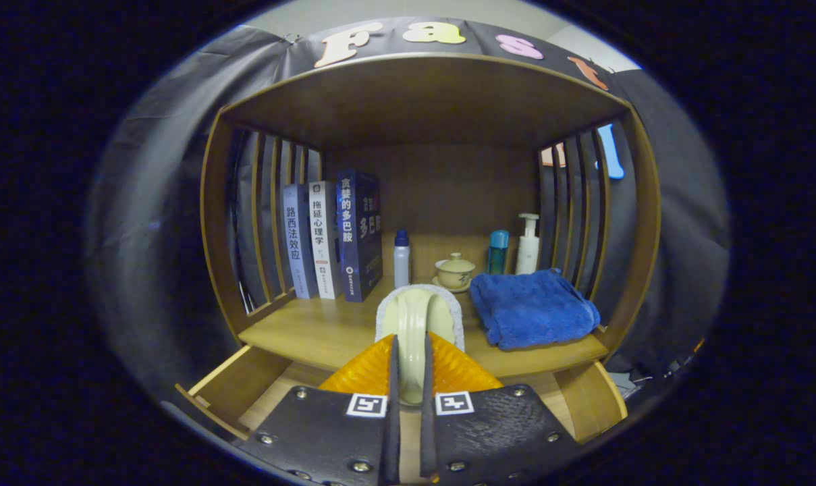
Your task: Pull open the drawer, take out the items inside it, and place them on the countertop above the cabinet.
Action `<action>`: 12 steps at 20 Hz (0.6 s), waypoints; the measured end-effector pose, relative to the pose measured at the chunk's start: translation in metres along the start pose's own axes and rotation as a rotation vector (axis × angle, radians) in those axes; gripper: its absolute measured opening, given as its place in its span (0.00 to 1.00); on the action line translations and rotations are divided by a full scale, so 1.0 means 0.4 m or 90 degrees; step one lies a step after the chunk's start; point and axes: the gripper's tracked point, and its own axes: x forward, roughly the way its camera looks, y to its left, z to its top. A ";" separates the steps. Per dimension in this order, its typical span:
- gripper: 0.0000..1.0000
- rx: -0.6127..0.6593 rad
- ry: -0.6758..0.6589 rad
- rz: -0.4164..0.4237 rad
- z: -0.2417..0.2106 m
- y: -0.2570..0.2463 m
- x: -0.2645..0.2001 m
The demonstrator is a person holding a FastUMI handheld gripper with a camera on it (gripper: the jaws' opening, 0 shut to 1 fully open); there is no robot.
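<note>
Drawer (246,388) stands pulled open below the hand-held gripper (408,378), its wooden walls showing to either side of the fingers. The hand-held gripper is clenched on a pale brush (418,324): both fingers press on its arched handle, which runs straight ahead between them, with the brush's white bristled base rising just beyond the fingertips. The brush's long axis lies along the fingers, pointing toward the back of the cabinet.

Ahead and slightly above lies the bench (313,331), the wooden countertop over the drawer. Its free patch is directly ahead and a little left, between the upright books (330,243) on the left and the folded blue towel (532,307) on the right. Farther back stand a small bottle (401,260), a lidded cup (455,271) and two more bottles.

By my reading, the brush is out of the drawer and the coming move is a short forward carry, setting it base-down on the bare wood short of the towel's edge.
</note>
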 end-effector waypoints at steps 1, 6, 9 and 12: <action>0.12 -0.003 0.009 -0.003 -0.010 0.004 0.016; 0.12 0.002 0.063 -0.031 -0.058 -0.002 0.088; 0.12 0.017 0.062 -0.045 -0.035 -0.006 0.121; 0.12 0.034 0.078 -0.048 -0.031 -0.015 0.140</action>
